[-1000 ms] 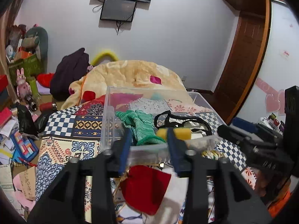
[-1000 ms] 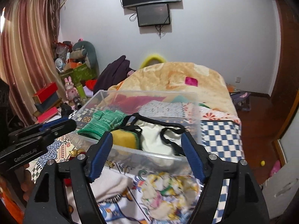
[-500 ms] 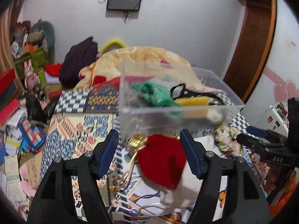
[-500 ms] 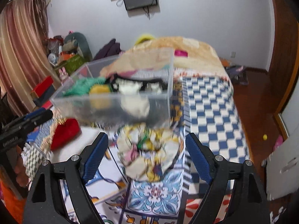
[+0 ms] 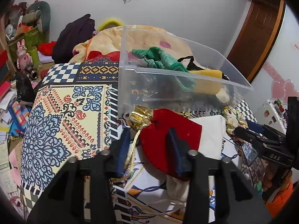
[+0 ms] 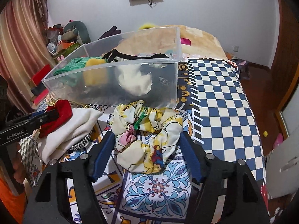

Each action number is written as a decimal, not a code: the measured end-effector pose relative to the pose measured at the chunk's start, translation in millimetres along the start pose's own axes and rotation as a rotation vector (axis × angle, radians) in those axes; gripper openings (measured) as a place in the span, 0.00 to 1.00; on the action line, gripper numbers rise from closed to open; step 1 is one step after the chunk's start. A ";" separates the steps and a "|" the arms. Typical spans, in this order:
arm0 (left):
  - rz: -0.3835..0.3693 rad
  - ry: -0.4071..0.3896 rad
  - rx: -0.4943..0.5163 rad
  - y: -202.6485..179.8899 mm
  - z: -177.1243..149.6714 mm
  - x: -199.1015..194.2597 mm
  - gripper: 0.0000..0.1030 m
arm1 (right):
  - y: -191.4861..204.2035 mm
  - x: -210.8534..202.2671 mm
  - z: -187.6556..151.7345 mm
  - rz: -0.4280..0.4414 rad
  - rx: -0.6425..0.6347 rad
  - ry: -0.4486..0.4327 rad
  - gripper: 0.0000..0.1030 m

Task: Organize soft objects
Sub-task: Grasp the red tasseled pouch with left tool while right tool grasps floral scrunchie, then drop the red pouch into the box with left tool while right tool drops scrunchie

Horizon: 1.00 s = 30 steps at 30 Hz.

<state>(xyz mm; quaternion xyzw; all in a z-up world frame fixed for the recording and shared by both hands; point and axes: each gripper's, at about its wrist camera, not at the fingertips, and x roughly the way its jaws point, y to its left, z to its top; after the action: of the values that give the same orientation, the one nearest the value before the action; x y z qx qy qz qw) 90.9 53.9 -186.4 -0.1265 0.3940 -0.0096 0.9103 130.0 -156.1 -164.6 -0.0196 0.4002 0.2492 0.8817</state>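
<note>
At lower centre of its view, the left gripper straddles the red pouch, jaws apart. The right gripper is spread wide around the floral scrunchie. Both lie on the bed, below the clear bin.

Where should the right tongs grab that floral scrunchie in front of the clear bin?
Pinch the floral scrunchie across its puffy near rim, coming down from above. It lies flat on the bedspread between the open right tongs, and the clear bin blocks its far side.
</note>
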 end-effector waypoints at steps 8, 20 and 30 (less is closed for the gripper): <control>0.033 -0.039 0.031 -6.8 -5.3 -18.9 0.16 | -4.2 -3.3 0.2 0.052 0.014 0.003 0.20; 0.014 -0.145 0.083 -24.0 -0.4 -68.1 0.15 | 1.8 -40.0 9.1 0.057 -0.051 -0.083 0.16; -0.012 -0.257 0.115 -38.0 26.7 -99.2 0.15 | 10.8 -82.6 23.7 0.066 -0.086 -0.210 0.16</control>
<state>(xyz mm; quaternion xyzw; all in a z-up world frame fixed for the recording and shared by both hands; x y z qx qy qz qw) 44.9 34.7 -88.9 -0.0765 0.2720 -0.0211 0.9590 95.7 -176.0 -87.7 -0.0177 0.2950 0.2957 0.9084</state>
